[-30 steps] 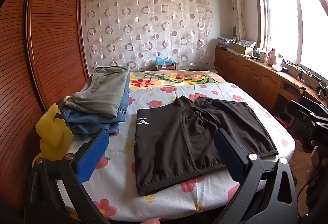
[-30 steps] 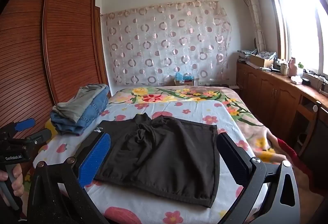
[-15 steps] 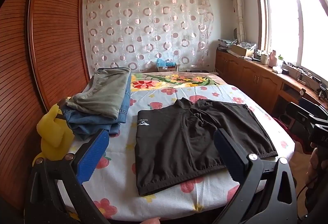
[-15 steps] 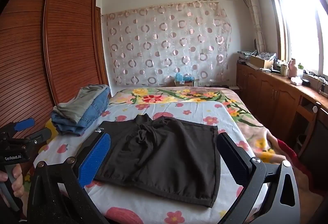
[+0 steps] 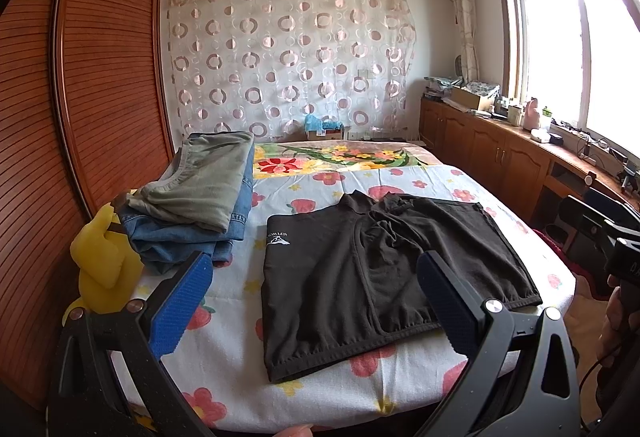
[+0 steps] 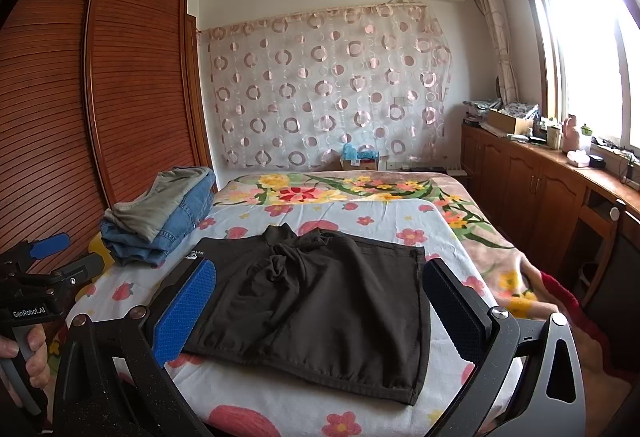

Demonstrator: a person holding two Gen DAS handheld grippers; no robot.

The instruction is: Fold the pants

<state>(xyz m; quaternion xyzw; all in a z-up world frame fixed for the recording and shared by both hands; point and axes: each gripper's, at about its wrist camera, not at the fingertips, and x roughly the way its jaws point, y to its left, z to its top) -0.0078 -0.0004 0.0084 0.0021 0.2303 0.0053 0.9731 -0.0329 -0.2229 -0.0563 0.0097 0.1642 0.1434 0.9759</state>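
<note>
The black pants (image 5: 376,277) lie spread flat on the flower-print bed sheet (image 5: 240,389) near the foot of the bed, with bunched fabric at the crotch. The left gripper (image 5: 316,301) and right gripper (image 6: 320,307) hover above the near edge, each with jaws spread wide and holding nothing. A stack of folded clothes (image 5: 200,197) rests just beside the pants, apart from them.

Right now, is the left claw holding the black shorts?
No, the left claw hangs open above the black shorts, which lie flat on the bed.
</note>
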